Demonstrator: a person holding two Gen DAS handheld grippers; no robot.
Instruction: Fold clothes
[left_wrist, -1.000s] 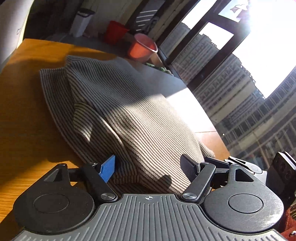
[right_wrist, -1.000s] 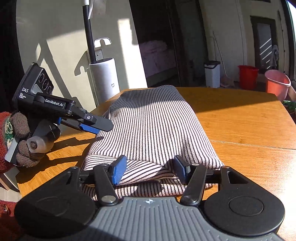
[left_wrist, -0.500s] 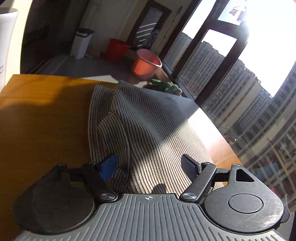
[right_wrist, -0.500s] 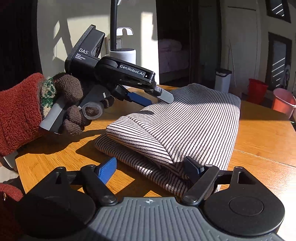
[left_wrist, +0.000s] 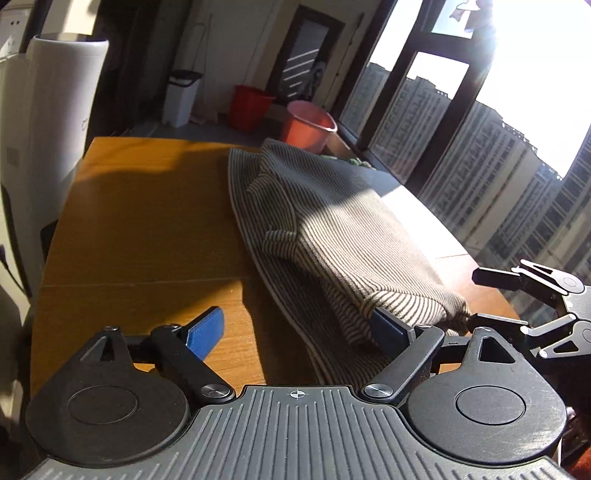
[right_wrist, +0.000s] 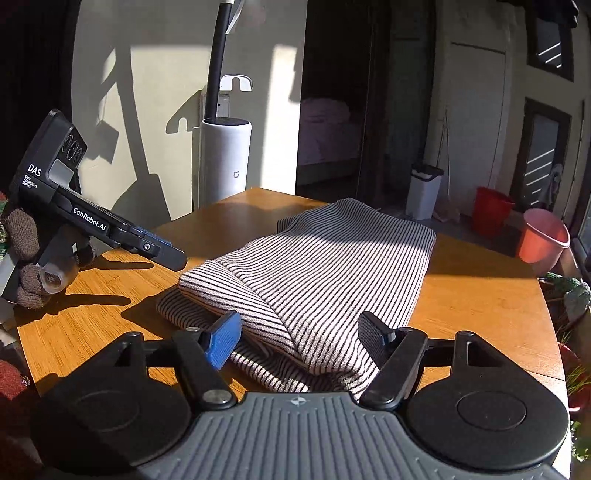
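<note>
Blue-padded fingers of my left gripper (left_wrist: 299, 328) stand wide apart and hold nothing. Its left finger hangs over bare wood, and its right finger sits against the near corner of the striped knit garment (left_wrist: 332, 236). That garment lies folded into a long bundle on the wooden table (left_wrist: 140, 229), stretching ahead and to the right of this gripper, with sunlight across its middle.

My right gripper (right_wrist: 299, 332) is also spread wide with nothing gripped. The near end of the same striped garment (right_wrist: 325, 266) lies between and just ahead of its fingers, with the folded upper layer resting on a flatter layer beneath.

Off to the left of my right gripper, the left gripper (right_wrist: 162, 254) shows from the side, held over the table edge by a hand in a brown knit glove (right_wrist: 29, 266).

Farther ahead stand a white cylindrical appliance (right_wrist: 225, 162), a white bin (right_wrist: 424, 192), a red bucket (right_wrist: 491, 210) and a pink bucket (right_wrist: 543, 240). Beyond my left gripper on the right, tall windows (left_wrist: 498, 129) show apartment blocks.
</note>
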